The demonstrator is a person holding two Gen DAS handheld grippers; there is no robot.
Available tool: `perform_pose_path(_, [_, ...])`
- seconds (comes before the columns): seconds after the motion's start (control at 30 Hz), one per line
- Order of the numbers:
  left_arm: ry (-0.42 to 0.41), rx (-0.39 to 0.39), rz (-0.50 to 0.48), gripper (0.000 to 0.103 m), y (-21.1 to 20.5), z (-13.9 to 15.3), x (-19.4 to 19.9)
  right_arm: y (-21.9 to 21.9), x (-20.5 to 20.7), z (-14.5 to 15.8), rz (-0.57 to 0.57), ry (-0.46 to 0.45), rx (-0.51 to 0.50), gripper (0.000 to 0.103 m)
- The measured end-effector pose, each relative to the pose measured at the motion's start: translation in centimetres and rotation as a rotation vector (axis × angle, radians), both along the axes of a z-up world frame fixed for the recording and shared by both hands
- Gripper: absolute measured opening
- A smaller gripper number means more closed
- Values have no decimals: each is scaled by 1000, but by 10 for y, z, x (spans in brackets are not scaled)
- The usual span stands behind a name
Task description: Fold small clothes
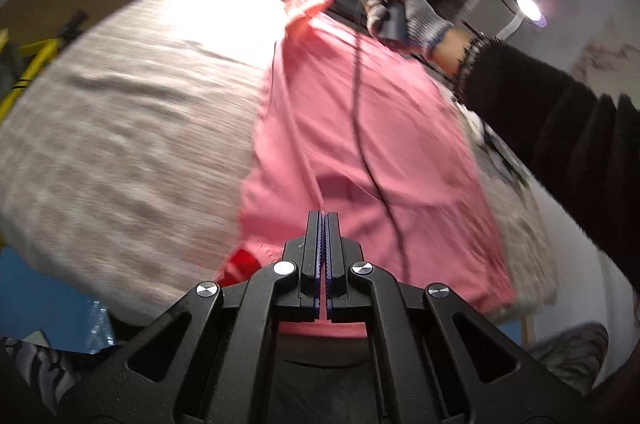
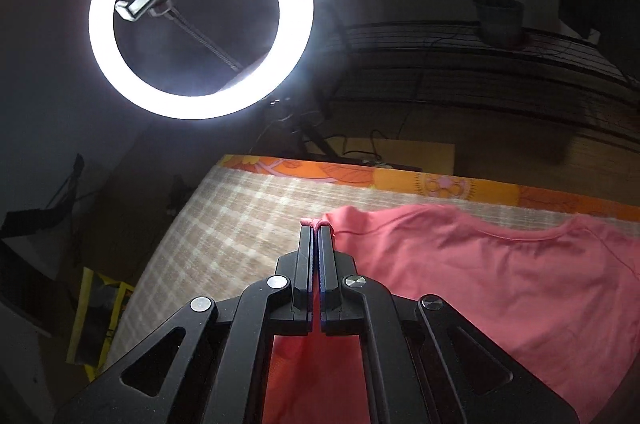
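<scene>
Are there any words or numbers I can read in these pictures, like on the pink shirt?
None can be read.
Pink shirt: plain, no print showing.
Checked cloth: only squares.
Orange sheet: flower patterns, no letters.
Both tongs, left and right: no label visible.

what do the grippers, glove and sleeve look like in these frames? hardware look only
Left gripper: matte black linkage arms with triangular cutouts, round silver pivot bolts, narrow black fingers with blue ribbed pads. Right gripper: same black build and silver bolts. The right hand wears a grey knit glove with a blue-striped cuff, above a fuzzy black sleeve. A thin dark cable trails from the handle.
</scene>
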State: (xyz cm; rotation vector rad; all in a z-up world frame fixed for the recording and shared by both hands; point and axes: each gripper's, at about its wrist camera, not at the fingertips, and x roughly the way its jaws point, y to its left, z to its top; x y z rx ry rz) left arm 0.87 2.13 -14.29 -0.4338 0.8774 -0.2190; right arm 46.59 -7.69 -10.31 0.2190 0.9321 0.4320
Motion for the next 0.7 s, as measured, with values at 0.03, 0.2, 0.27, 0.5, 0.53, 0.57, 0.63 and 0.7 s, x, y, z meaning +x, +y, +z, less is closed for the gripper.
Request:
perform_pose_path(0.03, [14, -6, -34, 0, -10, -2, 2, -18, -2, -5, -30, 9, -14, 0])
perform_pose_path(0.2, [59, 1, -102, 0, -34, -9, 6, -73, -5, -32, -132, 61, -81, 1])
perform_pose_path(0.27, [71, 2, -117, 0, -39, -11, 5, -83, -6, -37, -146, 66, -94, 1])
perform_pose_path(0.5, [84, 14, -177, 0, -53, -13, 5, -84, -8, -40, -155, 112, -115, 4])
perform_pose_path(0.53, [87, 7, -187, 0, -53, -13, 5, -88, -12, -39, -156, 117, -117, 5])
perform_pose_path(0.57, [91, 0, -198, 0, -54, -14, 5, -90, -16, -37, -155, 124, -115, 8])
perform_pose_path(0.63, [93, 2, -221, 0, -62, -15, 3, -99, -28, -28, -160, 119, -100, 14])
perform_pose_path(0.7, [99, 4, -248, 0, -68, -17, 0, -110, -43, -16, -162, 102, -81, 25])
